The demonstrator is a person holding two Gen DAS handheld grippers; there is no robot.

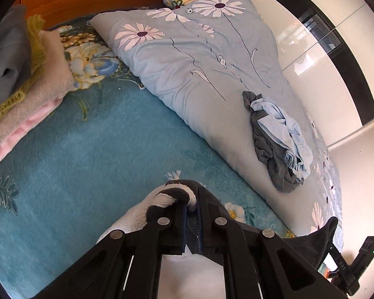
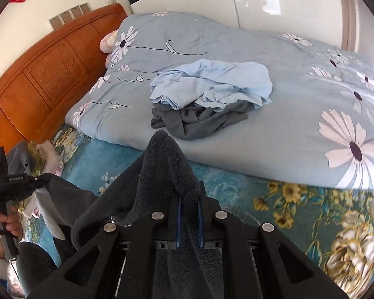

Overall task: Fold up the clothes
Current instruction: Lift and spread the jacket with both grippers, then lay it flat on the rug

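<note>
A dark grey fleece garment with a white lining hangs between both grippers over the teal floral bed cover (image 1: 92, 154). My left gripper (image 1: 190, 208) is shut on a bunched grey and white edge of the fleece garment (image 1: 172, 196). My right gripper (image 2: 188, 199) is shut on another part of the fleece garment (image 2: 162, 164), which drapes over its fingers and down to the left. A crumpled heap of light blue (image 2: 212, 84) and dark grey clothes (image 2: 199, 122) lies on the folded quilt; the left wrist view shows that heap (image 1: 279, 142) at the right.
A pale blue daisy quilt (image 2: 261, 149) fills the far side of the bed. Folded clothes (image 1: 25, 74) are stacked at the left by the orange wooden headboard (image 2: 49, 74). A hand (image 2: 2, 226) holds the left gripper's handle. White wardrobe doors (image 1: 311, 49) stand beyond the bed.
</note>
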